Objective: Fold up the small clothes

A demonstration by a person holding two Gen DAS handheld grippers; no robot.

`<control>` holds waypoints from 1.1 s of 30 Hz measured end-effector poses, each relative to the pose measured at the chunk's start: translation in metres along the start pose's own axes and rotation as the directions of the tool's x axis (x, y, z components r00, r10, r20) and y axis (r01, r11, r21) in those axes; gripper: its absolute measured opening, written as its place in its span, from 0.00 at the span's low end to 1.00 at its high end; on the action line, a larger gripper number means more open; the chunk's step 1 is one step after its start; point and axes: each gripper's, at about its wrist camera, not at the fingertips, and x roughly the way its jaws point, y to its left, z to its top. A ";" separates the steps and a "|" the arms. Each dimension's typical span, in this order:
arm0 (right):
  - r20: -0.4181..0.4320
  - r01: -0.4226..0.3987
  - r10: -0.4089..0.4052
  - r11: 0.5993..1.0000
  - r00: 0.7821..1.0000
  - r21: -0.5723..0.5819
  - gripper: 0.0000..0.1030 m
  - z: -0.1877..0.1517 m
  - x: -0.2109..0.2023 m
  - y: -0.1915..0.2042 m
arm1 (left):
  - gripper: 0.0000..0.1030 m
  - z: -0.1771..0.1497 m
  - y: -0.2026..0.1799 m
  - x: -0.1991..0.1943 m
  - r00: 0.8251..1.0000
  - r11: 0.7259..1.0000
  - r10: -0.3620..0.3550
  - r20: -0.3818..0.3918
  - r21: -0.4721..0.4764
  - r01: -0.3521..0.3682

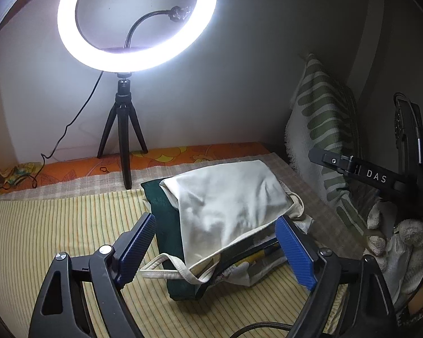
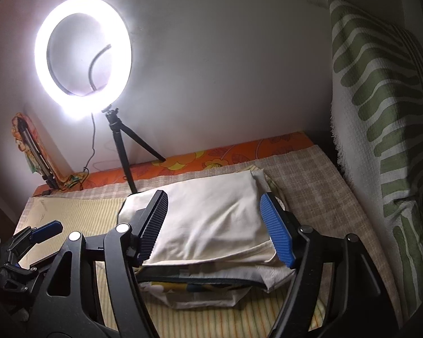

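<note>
Cloth in cream colour lay folded on top of a small pile, and this pile sat on the striped sheet of the bed, towards its right side and nearer the far edge than the near one. Under the cream piece was a dark green folded piece, and lower still something printed with yellow and blue, so I judged that several clothes were already folded and stacked. The cream one looked nearly finished, but a strap loop hung out at the near edge of the pile, so a little tidying seemed left; whether more clothes waited elsewhere I could not tell. The left gripper stood released, its jaws wide on both sides of the pile's near end with no pad pressing on the cloth. The right gripper was released too, with its jaws apart above the cream piece. The left wrist view showed the green piece and the loop plainly, and also a gloved hand at the right. The right wrist view showed the layered near edge of the pile better, the left gripper at its lower left, and a striped green towel hanging at the right. The ring light stood at the bed's far edge.
</note>
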 end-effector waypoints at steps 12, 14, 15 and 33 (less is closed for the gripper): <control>0.051 -0.035 0.036 0.999 0.998 -0.013 0.82 -0.019 -0.065 0.048 | 0.93 -0.020 -0.006 -0.081 0.998 0.998 0.022 0.066 0.050 -0.025; 0.056 -0.045 0.046 0.999 0.997 -0.012 0.82 -0.025 -0.076 0.056 | 0.94 -0.026 -0.005 -0.094 0.997 0.997 0.028 0.072 0.063 -0.033; 0.057 -0.047 0.048 0.999 0.997 -0.015 0.83 -0.027 -0.080 0.061 | 0.94 -0.028 -0.004 -0.099 0.997 0.997 0.030 0.073 0.065 -0.034; 0.095 -0.014 0.017 0.999 0.995 -0.032 1.00 -0.094 -0.135 0.144 | 1.00 -0.088 0.025 -0.193 0.992 0.996 0.051 0.119 0.071 -0.060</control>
